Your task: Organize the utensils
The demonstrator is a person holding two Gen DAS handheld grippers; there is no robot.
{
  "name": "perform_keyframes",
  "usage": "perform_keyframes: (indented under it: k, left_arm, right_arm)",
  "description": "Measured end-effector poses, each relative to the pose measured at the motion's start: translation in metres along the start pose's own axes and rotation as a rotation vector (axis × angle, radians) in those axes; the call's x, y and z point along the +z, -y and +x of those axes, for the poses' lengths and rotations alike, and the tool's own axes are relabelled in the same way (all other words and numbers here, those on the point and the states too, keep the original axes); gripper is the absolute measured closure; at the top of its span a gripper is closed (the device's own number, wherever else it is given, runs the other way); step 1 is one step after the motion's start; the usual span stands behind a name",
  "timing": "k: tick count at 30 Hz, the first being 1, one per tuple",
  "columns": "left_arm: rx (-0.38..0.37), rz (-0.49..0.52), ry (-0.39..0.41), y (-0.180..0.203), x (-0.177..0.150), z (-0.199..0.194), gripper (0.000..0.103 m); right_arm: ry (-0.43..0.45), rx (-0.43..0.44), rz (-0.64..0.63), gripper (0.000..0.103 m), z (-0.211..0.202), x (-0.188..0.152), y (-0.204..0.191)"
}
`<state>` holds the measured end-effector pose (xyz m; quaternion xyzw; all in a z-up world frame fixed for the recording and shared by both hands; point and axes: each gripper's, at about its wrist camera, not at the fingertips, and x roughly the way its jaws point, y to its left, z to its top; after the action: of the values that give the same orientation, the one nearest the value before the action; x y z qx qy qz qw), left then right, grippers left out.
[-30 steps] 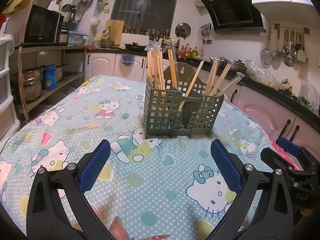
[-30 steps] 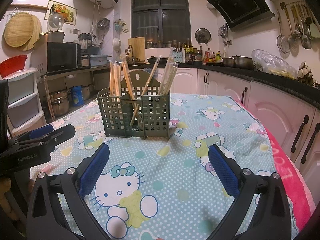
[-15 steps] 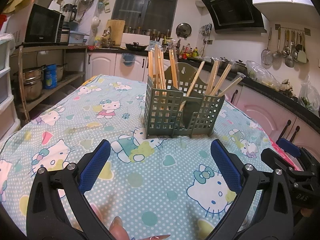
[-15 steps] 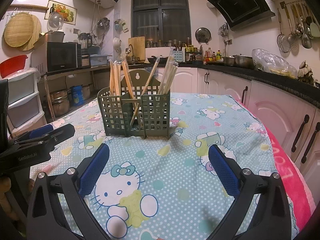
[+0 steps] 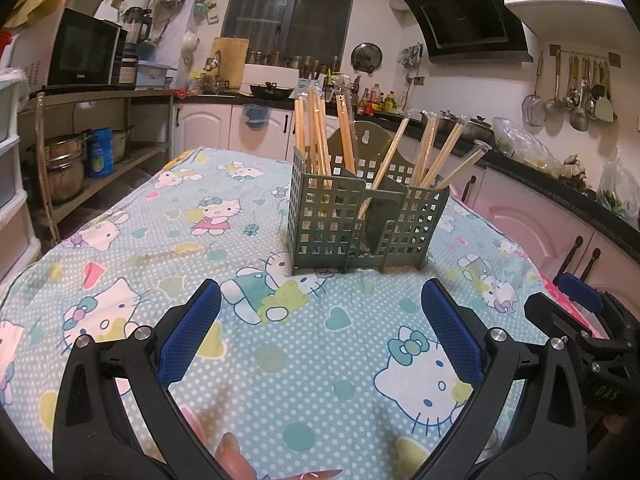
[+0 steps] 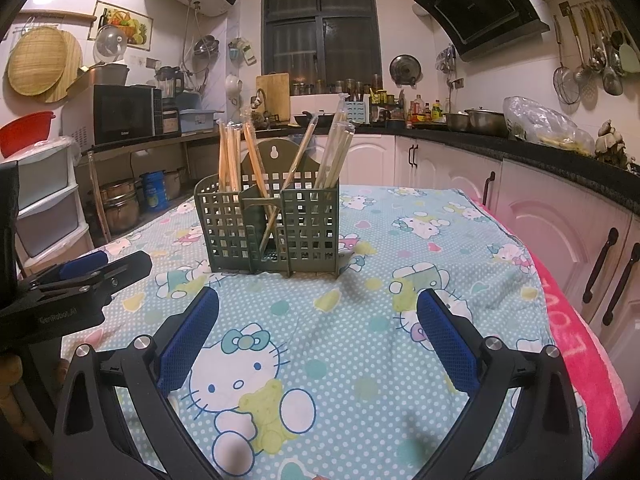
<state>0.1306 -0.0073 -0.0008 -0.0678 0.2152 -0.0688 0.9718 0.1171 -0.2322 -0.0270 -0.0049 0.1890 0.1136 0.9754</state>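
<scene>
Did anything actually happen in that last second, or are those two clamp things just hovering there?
Very little. The left gripper crept slightly toward the green chopstick holder, which looks a touch nearer in its view; the right gripper barely shifted. Nothing was grabbed or released. Both pairs of fingers stayed wide open and empty, the chopsticks stayed in their compartments, and the holder kept its place on the tablecloth.

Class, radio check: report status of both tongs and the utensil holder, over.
Left tongs open, empty. Right tongs open, empty. Green holder upright on tablecloth, chopsticks inside. Nothing between tongs and holder.
</scene>
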Motion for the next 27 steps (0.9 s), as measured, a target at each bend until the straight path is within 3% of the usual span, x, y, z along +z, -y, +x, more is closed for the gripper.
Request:
perform_keyframes:
  k: [27]
  left_arm:
    - [0.007,-0.002,0.019,-0.0001,-0.0008,-0.0045,0.011]
  right_arm:
    - [-0.007,0.0,-0.012,0.006,0.0,-0.0003,0.0011]
